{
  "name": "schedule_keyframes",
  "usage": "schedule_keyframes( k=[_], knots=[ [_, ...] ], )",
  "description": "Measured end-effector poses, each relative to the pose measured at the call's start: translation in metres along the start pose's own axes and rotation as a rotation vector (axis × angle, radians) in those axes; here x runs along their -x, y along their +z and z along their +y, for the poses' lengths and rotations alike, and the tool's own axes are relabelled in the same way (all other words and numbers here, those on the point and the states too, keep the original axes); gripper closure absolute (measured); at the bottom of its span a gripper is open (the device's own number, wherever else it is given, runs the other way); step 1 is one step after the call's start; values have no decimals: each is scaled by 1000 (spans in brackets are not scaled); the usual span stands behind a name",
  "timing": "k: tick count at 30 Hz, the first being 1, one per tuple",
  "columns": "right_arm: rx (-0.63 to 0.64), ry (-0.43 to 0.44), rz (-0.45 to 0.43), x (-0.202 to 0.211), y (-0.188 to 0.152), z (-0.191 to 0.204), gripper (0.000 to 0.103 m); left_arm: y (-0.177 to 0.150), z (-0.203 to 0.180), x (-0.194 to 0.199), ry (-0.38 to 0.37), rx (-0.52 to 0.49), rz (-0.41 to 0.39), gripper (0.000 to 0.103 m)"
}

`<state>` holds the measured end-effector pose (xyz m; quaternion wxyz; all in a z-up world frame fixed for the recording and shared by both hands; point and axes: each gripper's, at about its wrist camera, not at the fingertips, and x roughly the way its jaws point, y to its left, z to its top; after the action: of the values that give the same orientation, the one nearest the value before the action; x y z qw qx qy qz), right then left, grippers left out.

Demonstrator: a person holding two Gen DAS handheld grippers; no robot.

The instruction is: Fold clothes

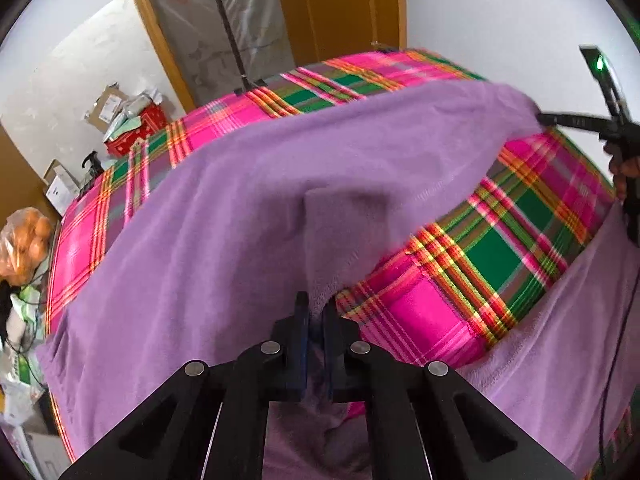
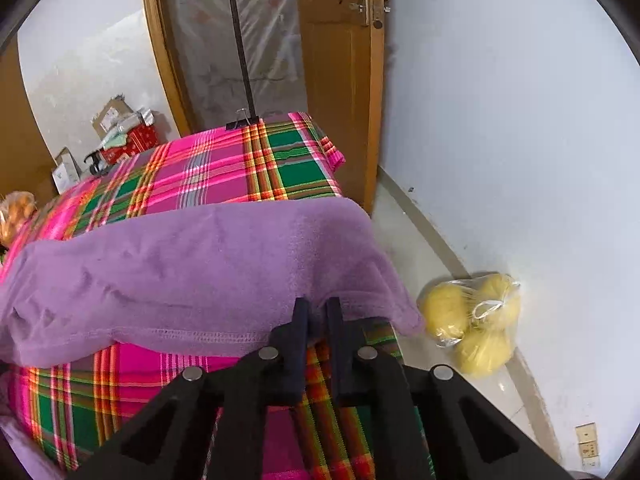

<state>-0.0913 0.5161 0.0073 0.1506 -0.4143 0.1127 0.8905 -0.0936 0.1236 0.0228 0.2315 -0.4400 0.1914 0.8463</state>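
The left claw (image 1: 316,312) pinches the near edge of the purple cloth (image 1: 248,208). The right claw (image 2: 317,312) pinches its right edge. The cloth lies across the checked surface (image 2: 224,172). A bag (image 2: 476,324) on the floor holds yellow balls.

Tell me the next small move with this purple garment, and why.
Probably lift both tools together and carry the held edge across. The left tool and right tool are each shut on the purple garment, its near edge already raised off the plaid cloth.
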Motion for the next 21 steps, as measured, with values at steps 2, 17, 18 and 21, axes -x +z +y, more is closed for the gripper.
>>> schedule_keyframes(
  k=[2,17,18,21],
  knots=[
    [-8,7,-12,4,0,-2,96,-3,8,9,-13,22,-17,98],
    [40,-58,58,39,-36,-24,95,-33,-13,18,-140,-84,45,98],
    [27,-45,59,39,-37,-27,95,-34,-14,18,-142,-86,45,98],
    [-37,4,70,44,-36,-37,95,-35,-13,20,-152,-85,43,98]
  ],
)
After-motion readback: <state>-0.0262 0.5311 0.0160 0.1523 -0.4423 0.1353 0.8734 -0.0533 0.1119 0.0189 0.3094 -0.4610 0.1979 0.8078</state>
